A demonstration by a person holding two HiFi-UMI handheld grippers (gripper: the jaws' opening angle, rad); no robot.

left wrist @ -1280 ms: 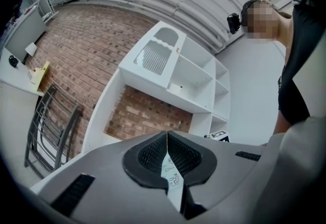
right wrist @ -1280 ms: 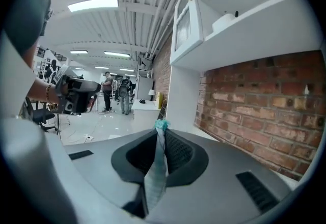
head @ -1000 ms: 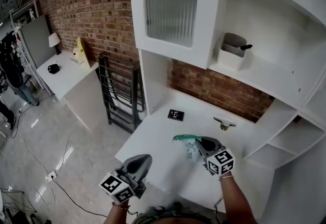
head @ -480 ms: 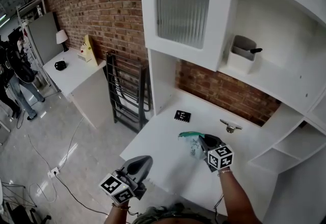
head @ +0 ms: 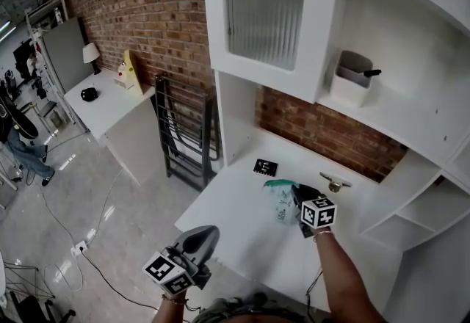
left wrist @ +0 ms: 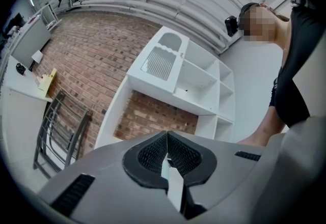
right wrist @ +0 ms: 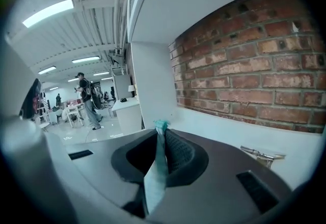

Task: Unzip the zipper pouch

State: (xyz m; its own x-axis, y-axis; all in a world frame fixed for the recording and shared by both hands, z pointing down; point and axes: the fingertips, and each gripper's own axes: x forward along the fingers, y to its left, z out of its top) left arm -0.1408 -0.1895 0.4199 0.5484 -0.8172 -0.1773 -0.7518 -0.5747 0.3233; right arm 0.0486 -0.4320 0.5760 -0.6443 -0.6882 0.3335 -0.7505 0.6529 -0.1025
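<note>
My right gripper is pinching the teal-edged translucent zipper pouch over the middle of the white desk top; I cannot tell whether the pouch touches the surface. My left gripper hangs off the desk's front edge, jaws pressed together on nothing.

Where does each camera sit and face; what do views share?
Head view: on the head, facing down at desk; both grippers, forearms show.
Left gripper view: on left gripper, tilted up at cabinet; empty shut jaws.
Right gripper view: on right gripper, facing brick wall; jaws clamp pouch.
Shared: pouch, head and right gripper views.
</note>
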